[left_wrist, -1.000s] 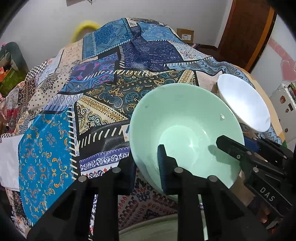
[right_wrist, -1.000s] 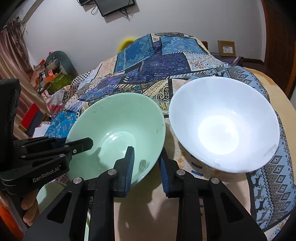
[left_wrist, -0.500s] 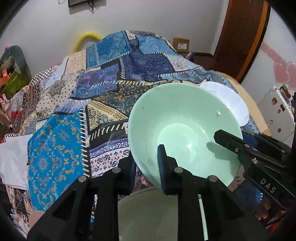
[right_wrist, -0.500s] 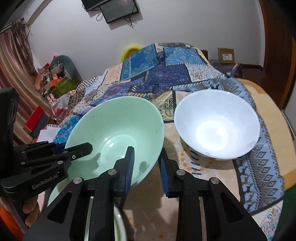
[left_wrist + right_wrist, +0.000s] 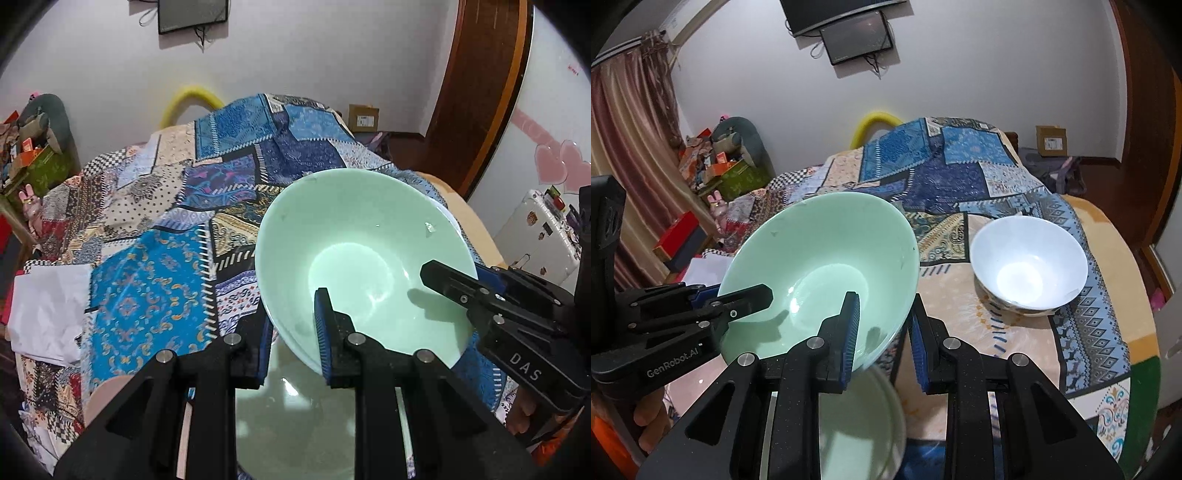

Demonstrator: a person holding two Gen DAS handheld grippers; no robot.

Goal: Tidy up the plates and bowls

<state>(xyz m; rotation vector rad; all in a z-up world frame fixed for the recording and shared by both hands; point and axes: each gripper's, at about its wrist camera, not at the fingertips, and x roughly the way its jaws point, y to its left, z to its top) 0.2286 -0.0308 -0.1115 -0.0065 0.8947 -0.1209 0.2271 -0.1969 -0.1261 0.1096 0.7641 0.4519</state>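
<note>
A pale green bowl [image 5: 354, 251] hangs tilted above the patchwork bedspread, held at its rim from two sides. My left gripper [image 5: 291, 339] is shut on the near rim, one pad inside and one outside. My right gripper [image 5: 882, 339] is shut on the opposite rim, and it shows in the left wrist view [image 5: 461, 280] at the right. The left gripper [image 5: 738, 299] enters the right wrist view from the left. Right under the bowl lies a second green dish [image 5: 303, 417] [image 5: 864, 417]. A white bowl [image 5: 1028, 266] stands upright on the bed to the right.
The patchwork bedspread [image 5: 147, 288] covers the bed. White cloth [image 5: 48, 310] lies at its left edge, with boxes and toys [image 5: 720, 170] beyond. A white suitcase [image 5: 543, 236] stands at the right. A screen [image 5: 857, 37] hangs on the back wall.
Both grippers have lifted the green bowl up and back from the bed. The white bowl now looks smaller and farther off. The second green dish has come into view underneath.
</note>
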